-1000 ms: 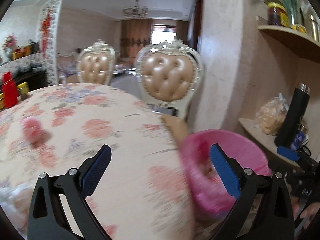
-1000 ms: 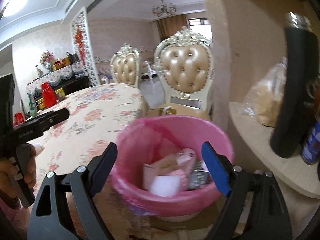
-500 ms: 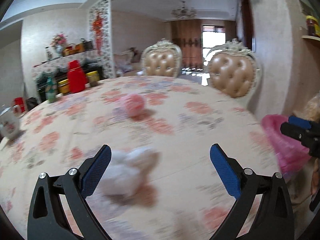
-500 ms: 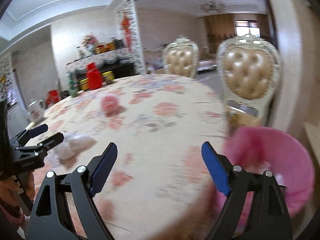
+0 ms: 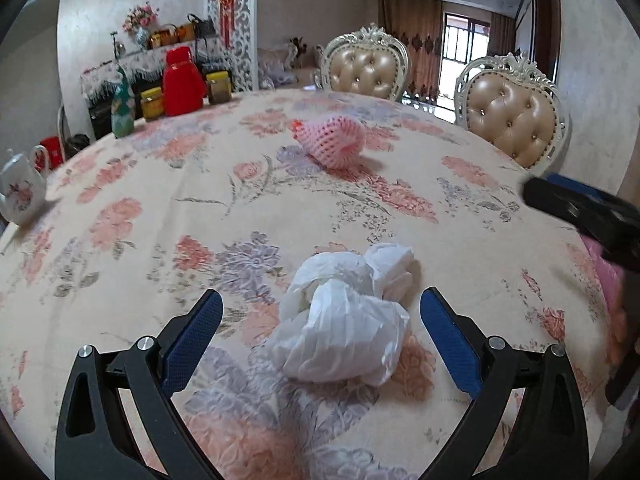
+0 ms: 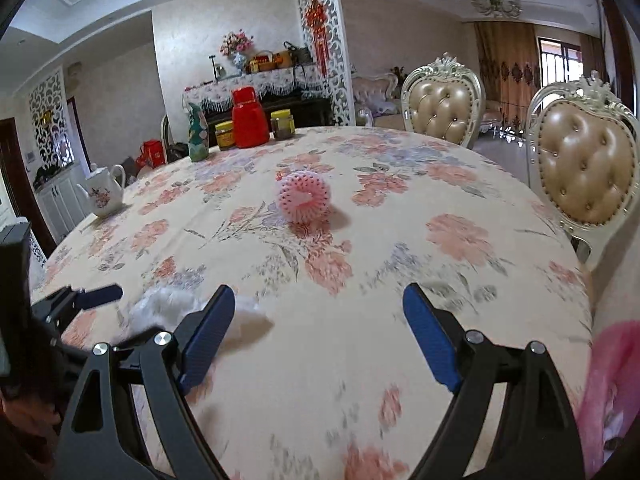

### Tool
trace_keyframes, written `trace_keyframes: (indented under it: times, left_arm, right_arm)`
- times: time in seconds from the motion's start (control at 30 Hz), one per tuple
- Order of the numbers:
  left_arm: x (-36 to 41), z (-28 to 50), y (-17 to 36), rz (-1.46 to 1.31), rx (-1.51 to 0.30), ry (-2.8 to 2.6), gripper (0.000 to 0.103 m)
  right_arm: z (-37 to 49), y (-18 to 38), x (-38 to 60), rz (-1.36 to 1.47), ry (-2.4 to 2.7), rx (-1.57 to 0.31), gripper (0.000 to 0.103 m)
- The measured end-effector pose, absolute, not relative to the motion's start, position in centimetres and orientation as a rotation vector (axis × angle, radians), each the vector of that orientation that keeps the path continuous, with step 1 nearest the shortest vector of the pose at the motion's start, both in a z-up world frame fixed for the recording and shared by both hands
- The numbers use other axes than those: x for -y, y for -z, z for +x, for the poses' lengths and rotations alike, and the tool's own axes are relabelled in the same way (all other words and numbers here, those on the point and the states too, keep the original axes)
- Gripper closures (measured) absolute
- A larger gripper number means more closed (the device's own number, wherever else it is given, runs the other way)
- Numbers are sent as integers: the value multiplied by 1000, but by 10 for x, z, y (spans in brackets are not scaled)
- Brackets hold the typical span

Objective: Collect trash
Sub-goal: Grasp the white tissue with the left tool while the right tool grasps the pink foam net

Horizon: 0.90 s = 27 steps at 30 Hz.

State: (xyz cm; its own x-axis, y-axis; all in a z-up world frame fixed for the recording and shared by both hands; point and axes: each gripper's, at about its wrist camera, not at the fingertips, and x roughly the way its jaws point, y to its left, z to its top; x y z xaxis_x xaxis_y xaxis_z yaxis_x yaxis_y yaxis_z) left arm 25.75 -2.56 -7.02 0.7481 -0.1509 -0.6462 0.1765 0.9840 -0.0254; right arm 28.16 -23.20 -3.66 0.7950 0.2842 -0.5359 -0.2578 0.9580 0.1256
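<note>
A crumpled white plastic bag [image 5: 348,320] lies on the floral tablecloth, right between the open jaws of my left gripper [image 5: 318,330]. It also shows blurred in the right wrist view [image 6: 160,308]. A pink foam fruit net [image 5: 334,142] lies farther back at the table's middle, also in the right wrist view [image 6: 304,196]. My right gripper [image 6: 316,336] is open and empty above the tablecloth. The pink-lined trash bin [image 6: 612,392] shows at the right edge, beside the table.
A white teapot [image 5: 20,192] stands at the table's left edge. A red thermos [image 5: 182,82], jars and a green bottle [image 5: 122,108] stand at the far edge. Two padded chairs [image 5: 510,120] stand at the far right. My right gripper's tip [image 5: 580,208] shows at right.
Both grippers swung left, away from the pink bin, to face the table. My left gripper has come closer to the white bag, which now lies between its open jaws.
</note>
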Motion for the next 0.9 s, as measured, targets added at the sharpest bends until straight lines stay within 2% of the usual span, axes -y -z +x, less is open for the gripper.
trace_keyframes:
  times: [0.03,0.1,0.17,0.27,0.4,0.67,0.9]
  left_arm:
    - [26,261,72,37,-714,186,10]
    - [28,268,78,33,-743,215,23]
    - [27,274,82,9,-776,255,49]
    - [23,274,81,-8,-767,278,65]
    - [12,265,69,26,-641,185,67]
    - [-26,268,62,-78,-581,51,67]
    - [-27,264,61,-88,-577,55,67]
  right_arm:
    - [291,37,229,43,-294,-590,20]
    - [313,38,221,33,-301,-602,20]
    - [332,41,214,26,-313,-612,20]
    - [372,50,201,25,-334,-652,20]
    - [420,64,183,25,-357,-700,20]
    - [493,87,148,19,-384,-782,20]
    - [534,93,135,25,-383,-820,20]
